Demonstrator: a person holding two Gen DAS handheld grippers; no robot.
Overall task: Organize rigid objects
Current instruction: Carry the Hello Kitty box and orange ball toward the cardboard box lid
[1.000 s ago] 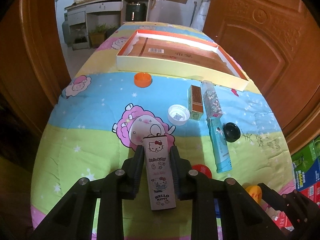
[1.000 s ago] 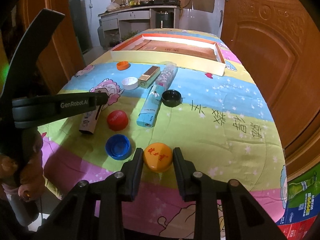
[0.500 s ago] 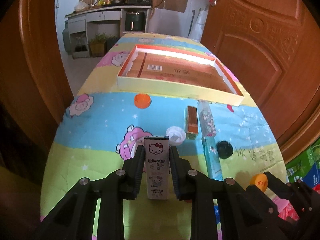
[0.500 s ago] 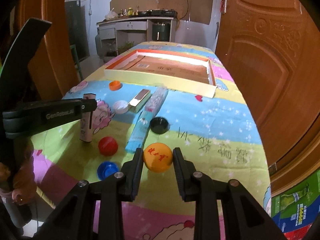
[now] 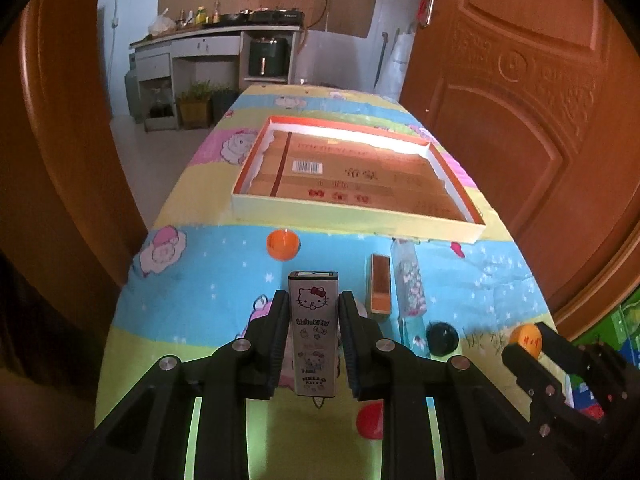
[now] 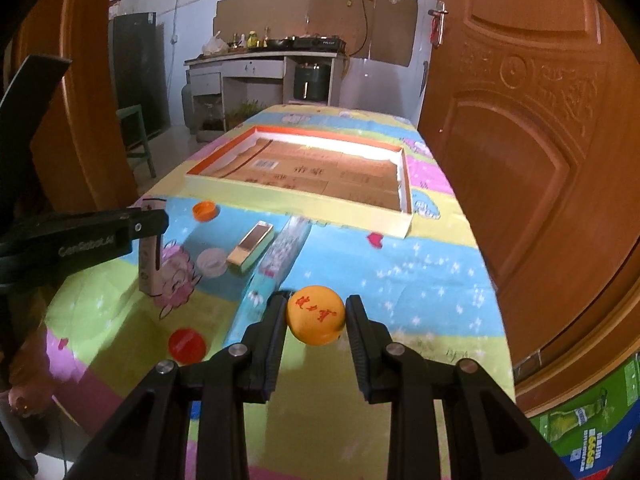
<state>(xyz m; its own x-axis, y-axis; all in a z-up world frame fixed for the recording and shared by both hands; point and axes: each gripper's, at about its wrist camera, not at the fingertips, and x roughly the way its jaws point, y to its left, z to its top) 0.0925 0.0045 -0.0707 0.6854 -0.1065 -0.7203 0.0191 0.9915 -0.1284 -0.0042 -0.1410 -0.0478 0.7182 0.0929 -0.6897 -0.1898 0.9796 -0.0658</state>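
My left gripper [image 5: 313,304] is shut on a pink Hello Kitty box [image 5: 313,332] and holds it upright above the table; the box also shows in the right wrist view [image 6: 150,256]. My right gripper [image 6: 316,306] is shut on a yellow cap with red characters [image 6: 316,314], lifted off the cloth; the cap also shows in the left wrist view [image 5: 526,339]. The shallow cardboard tray [image 5: 352,212] lies farther ahead on the table, and it shows in the right wrist view [image 6: 304,196].
On the cartoon tablecloth lie an orange cap [image 5: 283,244], a small brown box [image 5: 380,288], a clear patterned tube [image 5: 408,284], a black cap [image 5: 442,338], a red cap [image 5: 370,420] and a white cap [image 6: 211,261]. A wooden door [image 5: 520,100] stands right.
Both grippers have risen from the cloth and moved forward toward the tray, the left carrying the Hello Kitty box, the right carrying the yellow cap.
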